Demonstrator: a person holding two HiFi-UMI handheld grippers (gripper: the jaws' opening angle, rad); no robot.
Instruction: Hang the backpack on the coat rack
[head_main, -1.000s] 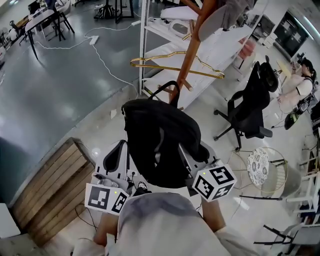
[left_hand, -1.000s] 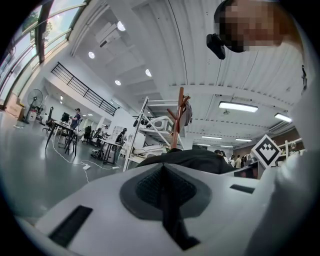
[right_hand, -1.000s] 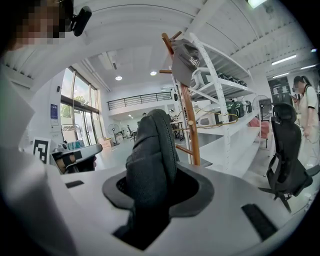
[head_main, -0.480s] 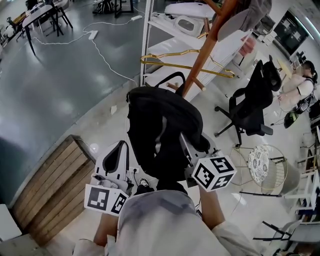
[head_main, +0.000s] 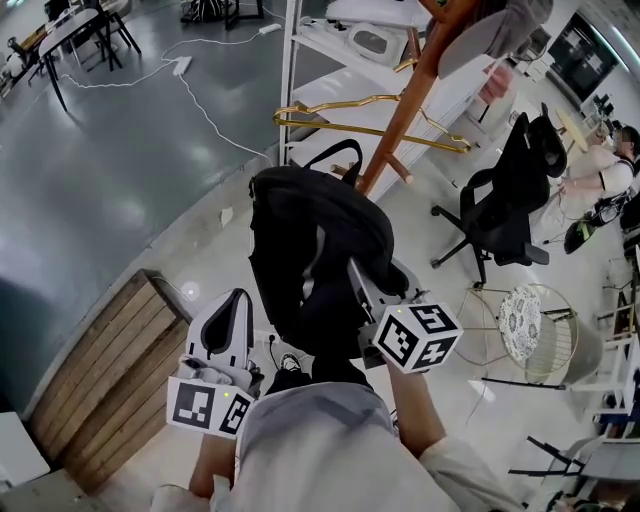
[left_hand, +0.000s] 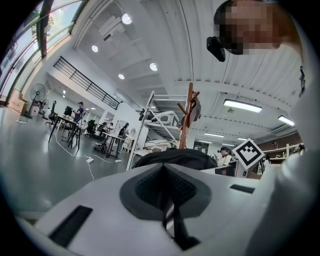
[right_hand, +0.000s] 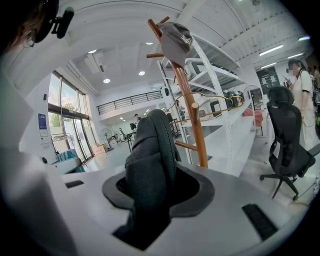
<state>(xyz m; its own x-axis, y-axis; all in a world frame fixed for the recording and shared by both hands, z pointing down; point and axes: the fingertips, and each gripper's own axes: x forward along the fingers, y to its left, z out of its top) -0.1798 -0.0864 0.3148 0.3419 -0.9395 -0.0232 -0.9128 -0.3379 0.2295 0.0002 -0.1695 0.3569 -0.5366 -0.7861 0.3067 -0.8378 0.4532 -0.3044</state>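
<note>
Right tongs (head_main: 354, 270) are clamped on a padded black fold of the backpack (head_main: 310, 245), and the whole bag bulges up and out ahead of those jaws, held clear of the floor. From the right gripper view the black padding (right_hand: 150, 155) fills the gap between the pads and climbs straight up out of it. Left tongs (head_main: 240, 297) sit just beside the bag's lower left edge, level with their partner, jaws pressed together; whether they touch the fabric I can't tell. Over the left tongs' closed jaws (left_hand: 162, 167) the bag's dark top (left_hand: 172, 158) shows ahead and a touch right. Beyond the bag, ahead of the right tongs, rises the wooden coat rack (head_main: 400, 110), a grey cap (right_hand: 175, 42) on one of its top pegs. The bag's carry loop (head_main: 335, 155) stands up close by the pole, on no peg yet. A gold hanger (head_main: 370, 128) juts across behind the pole, and a black office chair (head_main: 500, 210) stands off to the right tongs' right.
</note>
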